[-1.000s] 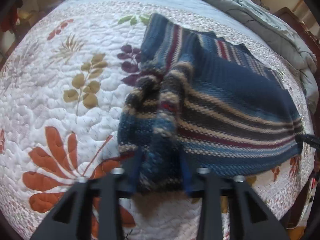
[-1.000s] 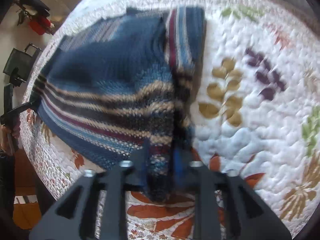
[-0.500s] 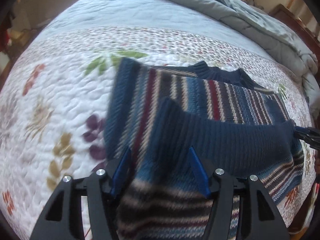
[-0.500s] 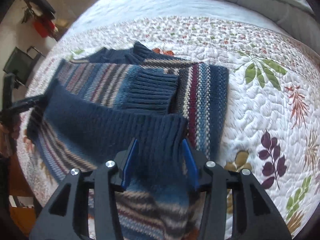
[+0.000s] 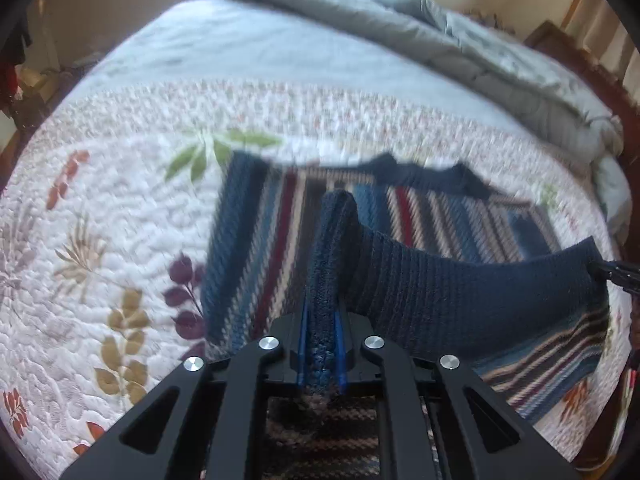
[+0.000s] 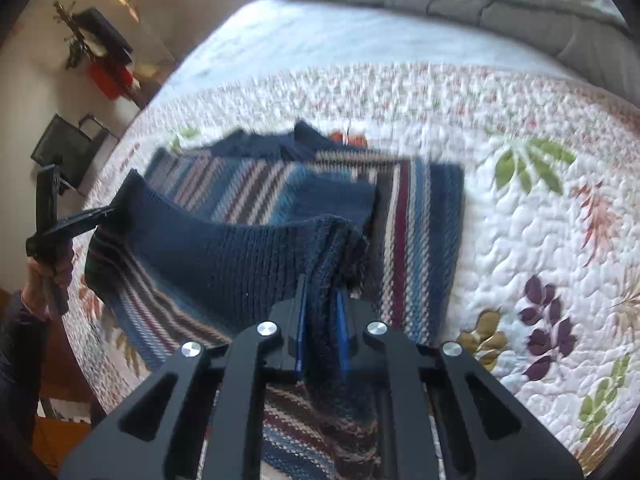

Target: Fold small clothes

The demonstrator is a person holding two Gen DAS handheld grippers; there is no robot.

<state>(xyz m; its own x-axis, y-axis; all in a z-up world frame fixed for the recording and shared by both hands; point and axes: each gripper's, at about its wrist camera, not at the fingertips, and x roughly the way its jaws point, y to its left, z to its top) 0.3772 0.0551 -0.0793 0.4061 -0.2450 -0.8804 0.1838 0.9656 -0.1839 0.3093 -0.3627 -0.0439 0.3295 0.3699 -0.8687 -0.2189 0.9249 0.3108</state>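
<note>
Bedroom setting: a bed covered by a white quilt (image 5: 120, 216) with leaf prints, a grey duvet (image 5: 460, 48) bunched at its far end. On the quilt lies a striped blue knit sweater (image 5: 432, 216), its upper part flat and its navy ribbed hem (image 5: 460, 280) lifted above it. I read my left tool (image 5: 320, 344) as clenched on one corner of that hem, the knit bunched between its blue pads (image 5: 303, 344). My right tool (image 6: 322, 332) is likewise clamped on the opposite corner. The hem hangs in a sagging span between the two tools over the striped body. In the right wrist view my left hand (image 6: 48, 276) grips the other tool's handle at the bed's edge. Both views are slightly blurred.
</note>
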